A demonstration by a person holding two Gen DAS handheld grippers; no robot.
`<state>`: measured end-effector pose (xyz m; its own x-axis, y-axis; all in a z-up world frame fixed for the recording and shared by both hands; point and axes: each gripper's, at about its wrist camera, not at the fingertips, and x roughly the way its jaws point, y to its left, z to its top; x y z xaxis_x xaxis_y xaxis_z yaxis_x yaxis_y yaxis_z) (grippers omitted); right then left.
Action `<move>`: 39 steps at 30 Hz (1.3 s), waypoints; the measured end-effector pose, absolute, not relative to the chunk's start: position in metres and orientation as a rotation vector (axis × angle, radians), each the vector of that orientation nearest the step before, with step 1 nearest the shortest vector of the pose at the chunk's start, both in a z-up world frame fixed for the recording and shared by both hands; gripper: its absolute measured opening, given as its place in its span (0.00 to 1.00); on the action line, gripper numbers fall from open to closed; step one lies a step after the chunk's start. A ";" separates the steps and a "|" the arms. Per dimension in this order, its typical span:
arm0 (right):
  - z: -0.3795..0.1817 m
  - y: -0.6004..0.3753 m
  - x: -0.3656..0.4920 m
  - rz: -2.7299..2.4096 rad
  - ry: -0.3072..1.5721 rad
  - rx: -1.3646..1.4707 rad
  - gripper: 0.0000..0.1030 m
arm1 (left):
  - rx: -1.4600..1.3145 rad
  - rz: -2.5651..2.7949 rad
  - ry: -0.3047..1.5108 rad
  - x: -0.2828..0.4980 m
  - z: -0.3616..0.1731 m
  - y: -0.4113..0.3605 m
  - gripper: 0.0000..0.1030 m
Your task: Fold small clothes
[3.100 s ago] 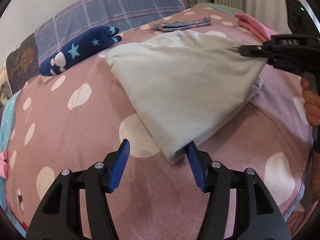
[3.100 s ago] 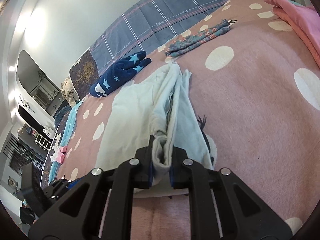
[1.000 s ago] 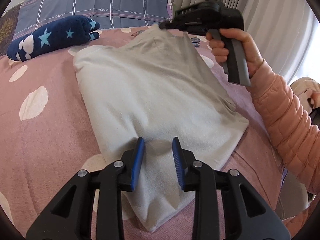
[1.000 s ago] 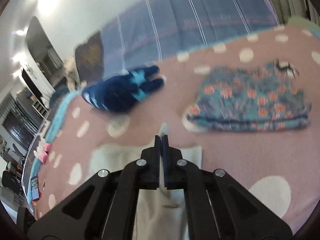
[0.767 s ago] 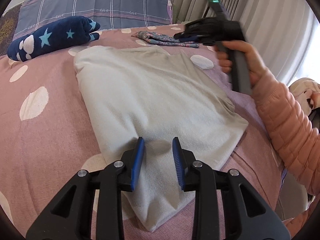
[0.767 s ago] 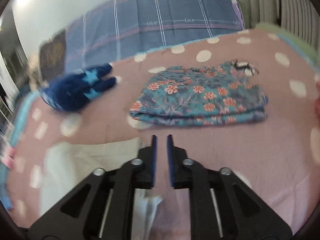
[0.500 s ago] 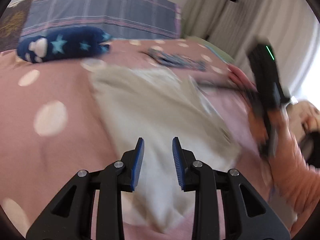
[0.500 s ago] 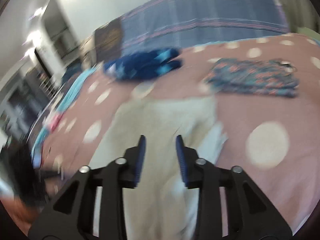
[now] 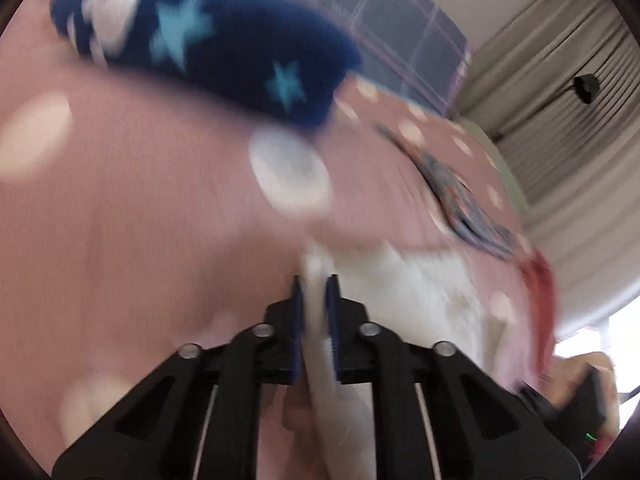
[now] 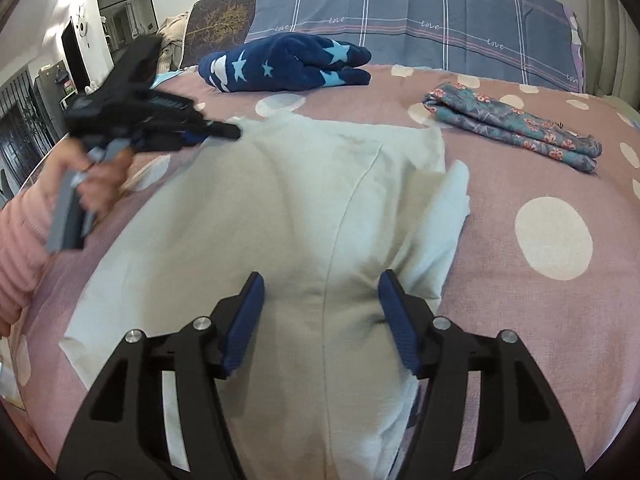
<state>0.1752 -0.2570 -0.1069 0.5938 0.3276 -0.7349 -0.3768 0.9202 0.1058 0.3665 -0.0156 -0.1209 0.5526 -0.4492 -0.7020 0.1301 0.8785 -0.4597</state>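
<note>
A pale grey-white garment (image 10: 280,208) lies partly folded on the pink polka-dot bed (image 10: 552,280). My left gripper (image 9: 315,300) is shut on the garment's far left corner (image 9: 316,320); it also shows in the right wrist view (image 10: 234,132), at that corner. My right gripper (image 10: 322,312) is open, its jaws wide apart, just over the near end of the garment and holding nothing. The left wrist view is blurred by motion.
A navy star-patterned plush garment (image 10: 288,62) lies at the head of the bed. A folded teal floral garment (image 10: 516,128) lies at the right. A plaid pillow (image 10: 440,20) stands behind. Curtains (image 9: 560,100) hang beyond the bed.
My left gripper moved from the near edge to the far left corner and shut on it. My right gripper let go of the far end, came back to the near end and opened wide.
</note>
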 end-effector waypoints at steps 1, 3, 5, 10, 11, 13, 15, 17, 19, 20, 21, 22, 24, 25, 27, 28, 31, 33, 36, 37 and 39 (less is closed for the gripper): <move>-0.108 -0.257 0.175 0.411 0.837 -0.061 0.60 | -0.340 -0.282 0.896 0.370 -0.120 -0.013 0.00; -0.108 -0.259 0.176 0.415 0.835 -0.049 0.59 | -0.373 -0.210 0.874 0.373 -0.125 0.002 0.00; -0.108 -0.260 0.176 0.419 0.834 -0.042 0.60 | -0.410 -0.247 0.862 0.362 -0.120 0.012 0.00; -0.102 -0.267 0.175 0.421 0.808 0.015 0.57 | -0.341 -0.469 0.855 0.302 -0.091 -0.009 0.20; -0.098 -0.273 0.173 0.406 0.790 0.050 0.54 | -0.318 -0.515 0.857 0.289 -0.089 -0.014 0.22; -0.087 -0.284 0.166 0.371 0.736 0.101 0.54 | -0.257 -0.601 0.862 0.261 -0.087 -0.030 0.25; -0.074 -0.291 0.153 0.359 0.686 0.102 0.49 | -0.188 -0.635 0.905 0.234 -0.099 -0.047 0.25; -0.073 -0.291 0.145 0.394 0.710 0.110 0.38 | -0.162 -0.620 0.937 0.218 -0.119 -0.050 0.25; -0.088 -0.285 0.144 0.406 0.840 0.092 0.27 | -0.132 -0.612 0.868 0.201 -0.128 -0.049 0.25; -0.105 -0.281 0.146 0.360 0.906 0.047 0.22 | -0.161 -0.618 0.887 0.201 -0.127 -0.044 0.25; -0.111 -0.280 0.144 0.350 0.896 0.028 0.22 | -0.183 -0.617 0.904 0.203 -0.126 -0.042 0.25; -0.111 -0.277 0.140 0.348 0.866 0.000 0.22 | -0.192 -0.613 0.912 0.204 -0.125 -0.042 0.25; -0.102 -0.276 0.139 0.321 0.881 0.002 0.22 | -0.176 -0.582 0.917 0.198 -0.119 -0.038 0.25; -0.098 -0.278 0.138 0.315 0.880 0.019 0.22 | -0.167 -0.569 0.915 0.195 -0.115 -0.037 0.25; -0.088 -0.284 0.133 0.316 0.862 0.055 0.22 | -0.192 -0.614 0.899 0.181 -0.104 -0.034 0.26; -0.085 -0.288 0.132 0.309 0.858 0.062 0.22 | -0.200 -0.642 0.897 0.175 -0.101 -0.035 0.28; -0.084 -0.305 0.128 0.294 0.862 0.118 0.22 | -0.142 -0.643 0.908 0.155 -0.103 -0.039 0.30; -0.085 -0.308 0.122 0.317 0.869 0.154 0.22 | -0.113 -0.629 0.920 0.141 -0.109 -0.037 0.30; -0.083 -0.297 0.115 0.334 0.862 0.118 0.22 | -0.153 -0.632 0.977 0.122 -0.120 -0.030 0.30; -0.081 -0.292 0.116 0.342 0.859 0.106 0.22 | -0.155 -0.637 0.976 0.117 -0.122 -0.028 0.31; -0.075 -0.283 0.121 0.357 0.850 0.090 0.22 | -0.157 -0.649 0.967 0.111 -0.126 -0.027 0.31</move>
<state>0.1206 -0.2828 -0.0747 0.6045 0.3432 -0.7189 -0.2723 0.9371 0.2184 0.1113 -0.0272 -0.1262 0.3965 -0.5772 -0.7139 0.4417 0.8016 -0.4028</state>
